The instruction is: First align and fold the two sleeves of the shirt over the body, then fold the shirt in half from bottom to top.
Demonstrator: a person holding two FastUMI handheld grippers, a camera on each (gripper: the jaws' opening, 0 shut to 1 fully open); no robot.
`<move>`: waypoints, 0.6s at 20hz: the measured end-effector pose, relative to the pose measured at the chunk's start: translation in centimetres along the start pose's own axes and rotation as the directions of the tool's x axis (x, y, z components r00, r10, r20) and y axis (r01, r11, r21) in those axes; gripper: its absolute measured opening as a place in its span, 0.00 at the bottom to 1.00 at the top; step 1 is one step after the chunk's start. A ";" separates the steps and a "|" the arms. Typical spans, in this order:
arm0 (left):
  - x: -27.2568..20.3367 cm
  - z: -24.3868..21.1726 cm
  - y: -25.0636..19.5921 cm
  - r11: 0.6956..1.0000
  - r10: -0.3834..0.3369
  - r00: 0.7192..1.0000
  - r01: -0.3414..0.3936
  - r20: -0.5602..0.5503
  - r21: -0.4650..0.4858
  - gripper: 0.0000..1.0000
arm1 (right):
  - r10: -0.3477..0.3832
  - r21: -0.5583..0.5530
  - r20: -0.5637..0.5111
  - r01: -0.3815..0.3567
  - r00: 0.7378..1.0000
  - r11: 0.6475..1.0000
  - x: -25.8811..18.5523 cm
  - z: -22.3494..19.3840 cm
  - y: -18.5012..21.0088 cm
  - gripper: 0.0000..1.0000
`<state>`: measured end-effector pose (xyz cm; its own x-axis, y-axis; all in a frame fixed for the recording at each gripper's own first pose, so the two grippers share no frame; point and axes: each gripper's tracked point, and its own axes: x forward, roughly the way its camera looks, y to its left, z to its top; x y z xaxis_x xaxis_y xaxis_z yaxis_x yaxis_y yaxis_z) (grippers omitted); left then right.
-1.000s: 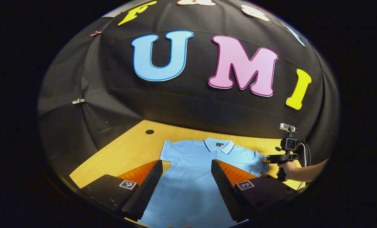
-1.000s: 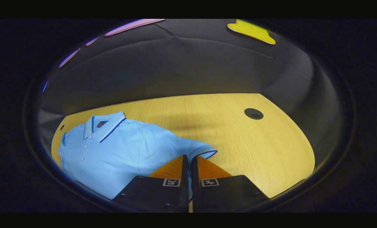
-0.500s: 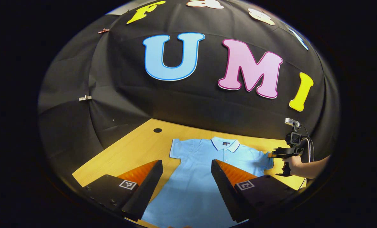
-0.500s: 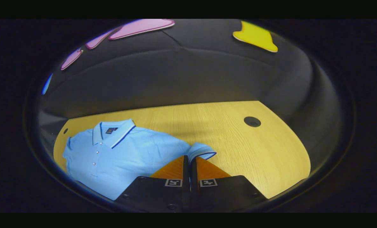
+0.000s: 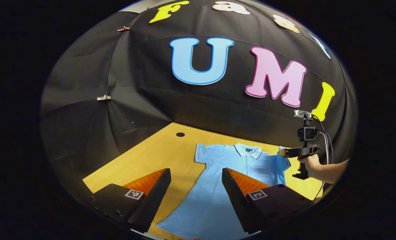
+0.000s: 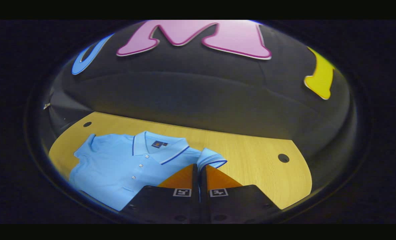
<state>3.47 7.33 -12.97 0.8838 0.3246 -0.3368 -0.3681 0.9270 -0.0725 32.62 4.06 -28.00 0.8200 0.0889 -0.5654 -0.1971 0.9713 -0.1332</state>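
Note:
A light blue polo shirt (image 5: 217, 193) lies face up on the wooden table (image 5: 151, 160), collar toward the back wall. My left gripper (image 5: 196, 170) hangs open above the shirt's lower left side, nothing between its fingers. In the left gripper view, my right gripper (image 5: 286, 152), held by a hand (image 5: 309, 163), has the shirt's right sleeve lifted off the table. In the right gripper view, the right gripper (image 6: 199, 165) is shut on that striped-cuff sleeve (image 6: 212, 159), with the shirt body (image 6: 118, 166) and collar (image 6: 159, 148) to its left.
Bare table (image 6: 254, 166) stretches to the right of the sleeve. Round cable holes (image 6: 283, 158) (image 5: 180, 134) sit near the back corners. The booth's black wall rises right behind the table. A cable hangs from the right gripper's camera mount (image 5: 306, 133).
The right gripper has raised the sleeve and turned toward the shirt body. The left gripper has drifted left, so the shirt sits further right in its view; it stays open.

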 end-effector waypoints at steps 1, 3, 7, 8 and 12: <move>-0.2 0.0 0.6 1.000 0.007 1.000 -0.007 0.002 -0.005 0.98 | 0.015 -0.019 0.001 -0.015 1.000 1.000 0.1 0.2 1.3 0.05; -0.6 0.1 1.8 1.000 0.023 1.000 -0.023 0.006 -0.009 0.98 | 0.038 -0.053 -0.008 -0.038 0.999 0.998 0.5 0.0 3.9 0.11; -0.7 -0.5 3.2 0.999 0.040 0.999 -0.040 -0.003 -0.020 0.98 | 0.094 -0.058 -0.068 -0.098 0.993 0.994 0.8 -2.1 8.5 0.07; -0.6 -0.6 3.3 0.999 0.041 0.999 -0.041 -0.003 -0.020 0.98 | 0.127 -0.057 -0.065 -0.131 0.990 0.990 0.8 -2.3 9.9 0.13; -0.1 -0.4 3.2 0.999 0.032 0.999 -0.032 0.001 -0.006 0.98 | 0.199 -0.084 -0.071 -0.204 0.978 0.975 -0.4 -3.5 13.2 0.48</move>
<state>2.06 10.16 -13.54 0.8720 0.3544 -0.3377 -0.3979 0.9150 -0.0672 27.82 16.04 -32.34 0.7244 0.2640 -0.6369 -0.4049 0.9106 -0.0830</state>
